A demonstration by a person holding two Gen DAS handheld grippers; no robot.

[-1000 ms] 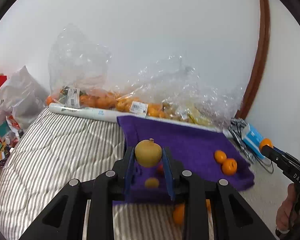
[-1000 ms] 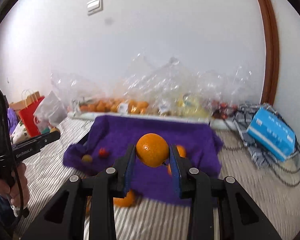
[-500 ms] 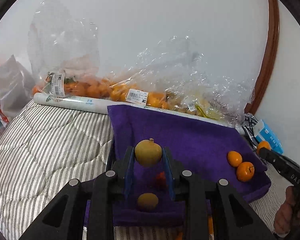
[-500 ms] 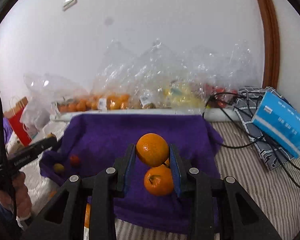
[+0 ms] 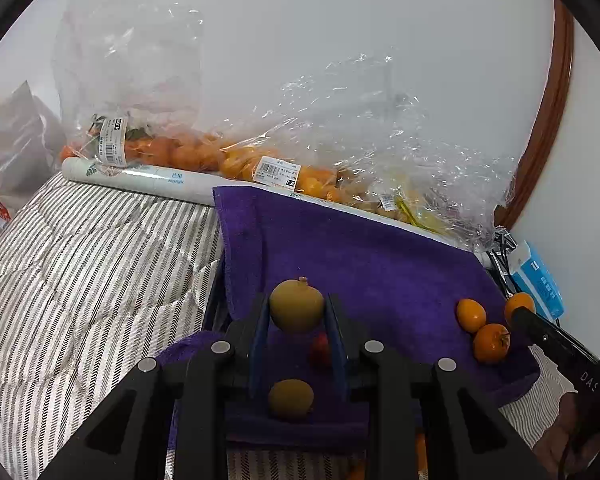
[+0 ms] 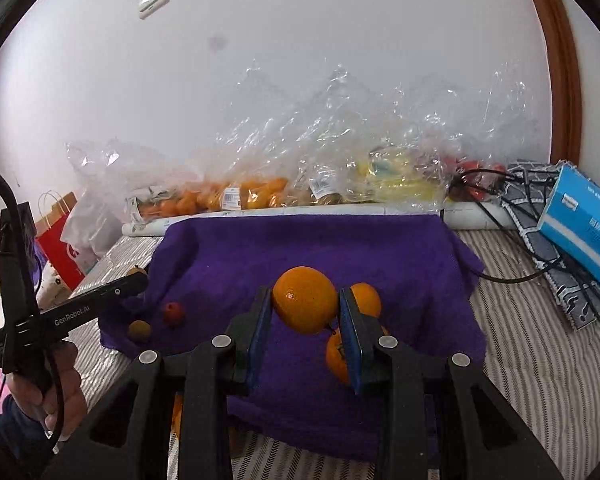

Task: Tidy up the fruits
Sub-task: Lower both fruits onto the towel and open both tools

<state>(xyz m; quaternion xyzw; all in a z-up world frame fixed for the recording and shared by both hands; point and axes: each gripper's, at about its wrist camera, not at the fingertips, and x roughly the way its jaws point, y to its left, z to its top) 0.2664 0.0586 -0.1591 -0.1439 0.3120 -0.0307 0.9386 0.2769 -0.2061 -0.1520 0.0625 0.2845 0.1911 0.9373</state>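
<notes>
Left wrist view: the left gripper [image 5: 296, 314] has its jaws clamped on a brownish-green fruit [image 5: 296, 311], poised over the purple towel [image 5: 364, 256], above its twin [image 5: 291, 398] and a small red fruit [image 5: 320, 350]. Best set it beside the twin before letting go. Right wrist view: the right gripper [image 6: 305, 308] grips an orange [image 6: 305, 300] over the towel, two oranges [image 6: 366, 300] just behind; lower it gently alongside them.
</notes>
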